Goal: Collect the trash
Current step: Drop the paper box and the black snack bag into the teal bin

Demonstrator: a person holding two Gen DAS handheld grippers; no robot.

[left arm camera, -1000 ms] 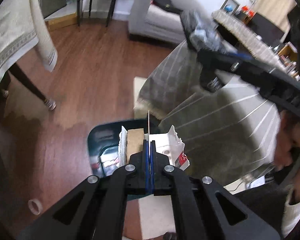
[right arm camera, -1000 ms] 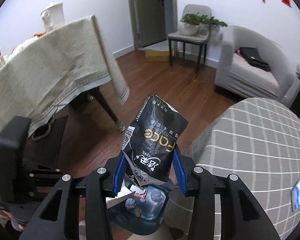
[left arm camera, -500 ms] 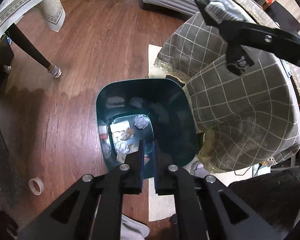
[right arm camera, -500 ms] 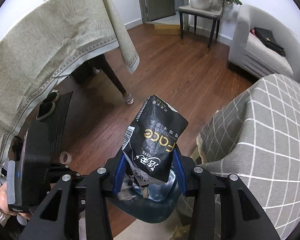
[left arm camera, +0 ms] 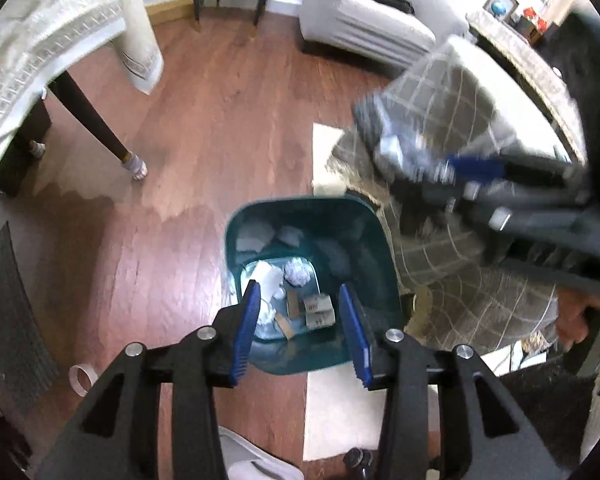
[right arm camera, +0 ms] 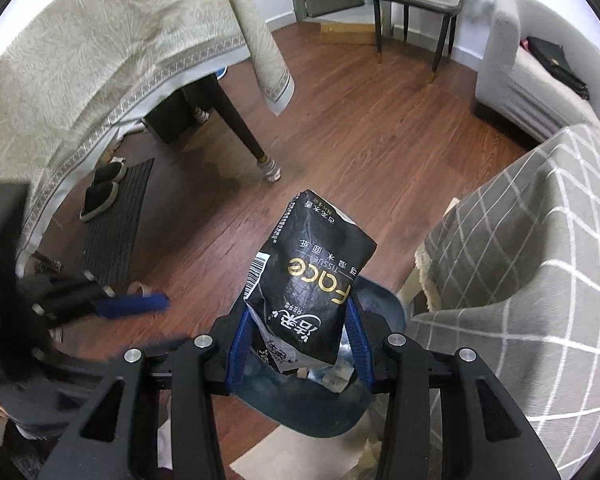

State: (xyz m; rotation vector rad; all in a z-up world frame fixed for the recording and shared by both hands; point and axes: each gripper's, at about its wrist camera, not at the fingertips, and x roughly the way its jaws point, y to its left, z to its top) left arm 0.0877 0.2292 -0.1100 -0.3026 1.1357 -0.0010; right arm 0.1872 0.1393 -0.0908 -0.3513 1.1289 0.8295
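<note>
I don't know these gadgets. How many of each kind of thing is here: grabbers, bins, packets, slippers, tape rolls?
Grippers: 2. The left gripper has just been opening, with nothing between its jaws. The right gripper is clamped on the pack.
Teal trash bin: 1
Black tissue pack: 1
Black slippers: 2
Tape roll: 1
Total: 7

Bin [left arm camera: 236,240] mouth lies open; checked sofa [left arm camera: 460,264] crowds its right rim.
</note>
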